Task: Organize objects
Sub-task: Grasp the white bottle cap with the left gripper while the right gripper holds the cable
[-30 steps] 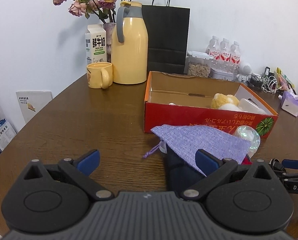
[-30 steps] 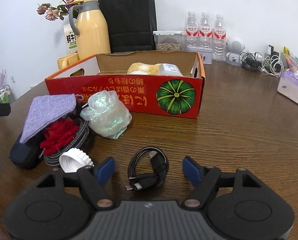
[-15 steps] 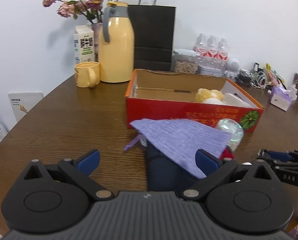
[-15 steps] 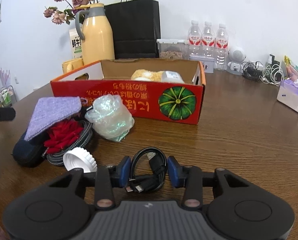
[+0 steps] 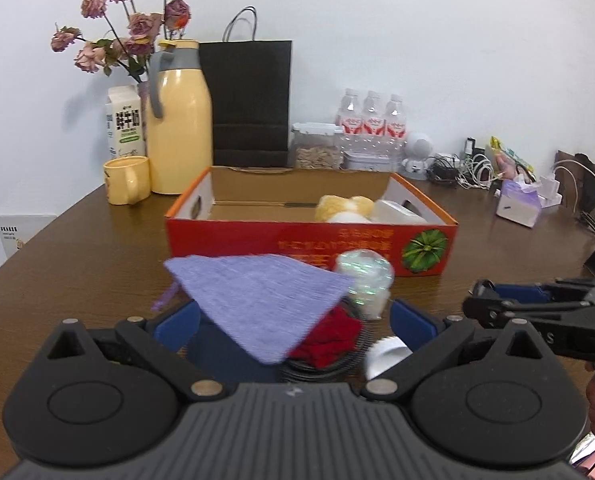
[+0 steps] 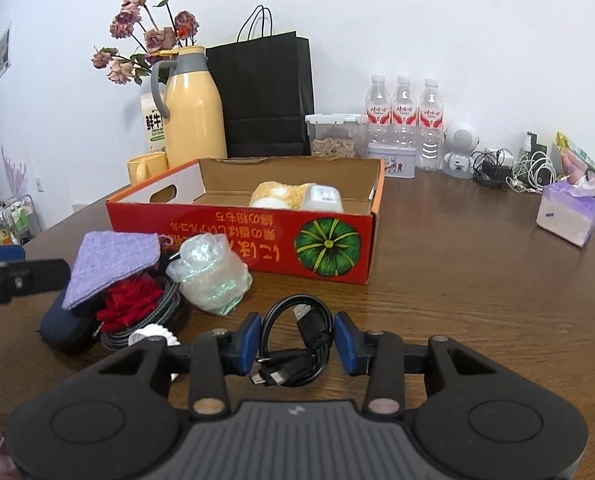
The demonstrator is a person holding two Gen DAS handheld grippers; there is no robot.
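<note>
Partly done: fluffy toy (image 6: 275, 194) already in red box (image 6: 237, 236); right gripper (image 6: 297, 342) clamped on black cable (image 6: 297, 344), left gripper (image 5: 293, 322) spread wide around purple cloth (image 5: 257, 300), pile at table's (image 6: 477, 280) near edge still out.

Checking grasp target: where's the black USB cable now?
Right wrist view, bottom centre: black USB cable sits coiled between the right gripper pads, in front of the red box.
</note>
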